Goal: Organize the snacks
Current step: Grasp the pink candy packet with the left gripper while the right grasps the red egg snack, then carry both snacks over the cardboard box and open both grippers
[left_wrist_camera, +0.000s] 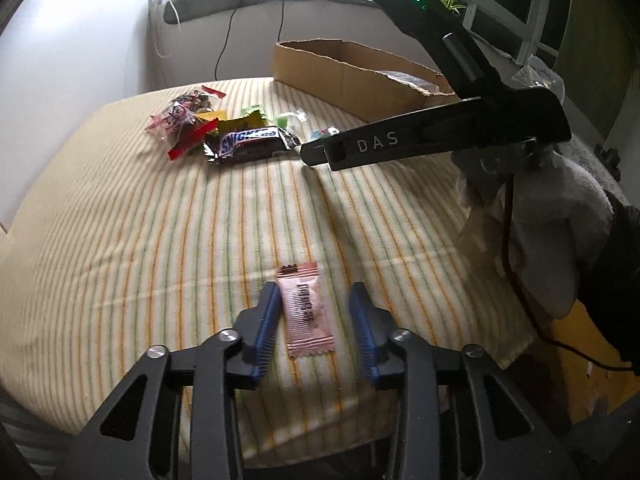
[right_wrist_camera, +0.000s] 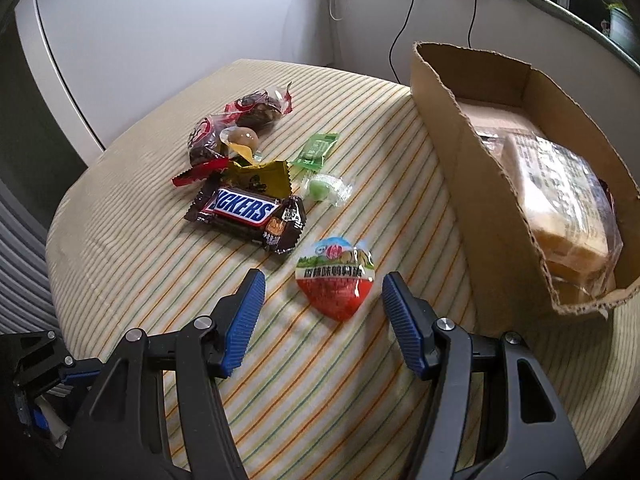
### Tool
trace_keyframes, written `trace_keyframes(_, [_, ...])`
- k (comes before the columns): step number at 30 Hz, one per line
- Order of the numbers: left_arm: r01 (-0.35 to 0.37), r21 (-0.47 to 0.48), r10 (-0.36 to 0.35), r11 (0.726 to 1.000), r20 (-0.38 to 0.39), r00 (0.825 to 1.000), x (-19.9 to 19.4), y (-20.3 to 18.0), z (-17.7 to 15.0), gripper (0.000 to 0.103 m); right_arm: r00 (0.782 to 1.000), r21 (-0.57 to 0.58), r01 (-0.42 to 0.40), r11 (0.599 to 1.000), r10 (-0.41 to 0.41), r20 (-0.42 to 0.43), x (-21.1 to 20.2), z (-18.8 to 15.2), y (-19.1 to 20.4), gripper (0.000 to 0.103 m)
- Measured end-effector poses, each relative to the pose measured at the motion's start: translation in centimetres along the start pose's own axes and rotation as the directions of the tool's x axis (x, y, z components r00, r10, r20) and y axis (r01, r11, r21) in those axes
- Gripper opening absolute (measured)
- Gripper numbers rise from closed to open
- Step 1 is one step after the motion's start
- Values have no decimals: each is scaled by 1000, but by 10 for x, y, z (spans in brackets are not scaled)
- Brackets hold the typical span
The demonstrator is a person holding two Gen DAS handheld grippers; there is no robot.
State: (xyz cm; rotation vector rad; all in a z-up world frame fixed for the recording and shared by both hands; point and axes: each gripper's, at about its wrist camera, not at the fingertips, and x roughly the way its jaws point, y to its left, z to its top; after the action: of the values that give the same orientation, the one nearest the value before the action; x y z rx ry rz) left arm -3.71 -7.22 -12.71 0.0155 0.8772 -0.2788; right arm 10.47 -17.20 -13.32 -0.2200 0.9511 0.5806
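Note:
My left gripper (left_wrist_camera: 316, 300) is open, its fingers on either side of a pink wrapped candy (left_wrist_camera: 306, 312) lying on the striped cloth. My right gripper (right_wrist_camera: 322, 286) is open around a red, heart-shaped snack pack (right_wrist_camera: 336, 280) on the cloth. A Snickers bar (right_wrist_camera: 248, 214) lies just beyond it, also in the left wrist view (left_wrist_camera: 248, 142). Behind it sit a pile of red and yellow wrapped snacks (right_wrist_camera: 228, 140) and two green candies (right_wrist_camera: 316, 152). A cardboard box (right_wrist_camera: 472, 184) on the right holds a clear-wrapped packet (right_wrist_camera: 560, 208).
The snacks lie on a table with a yellow striped cloth (left_wrist_camera: 160, 240). The right gripper's black body (left_wrist_camera: 440, 136) crosses the left wrist view above the table. A white wall and hanging cables (right_wrist_camera: 404, 32) stand behind the table.

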Motion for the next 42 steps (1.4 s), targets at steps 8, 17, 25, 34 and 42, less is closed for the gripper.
trace_keyframes(8, [-15,5,15,1000,9,1000,-2,4,-1,18,999,-31,33,999,-33,-9,7,2,4,45])
trace_keyframes(17, [21,-60,-20,998,15,1000,-4,14,1,18,999,-24,44,999,-44,-7,4,2,3,39])
trace_keyframes(25, [20,-91,-16,996,35,999,-5,29,15,18,1000,-8,27,1000,-26,14,-7,3,-1,39])
trace_keyframes(34, [30,-79,-22,996,97,995,0,41,58,18,998,16,-2,1000,1,60,-27,13,-7,39])
trace_keyframes(42, [34,-38,-28,999,150,988,14,46,111,18,993,30,-16,999,12,120,-49,36,-18,39])
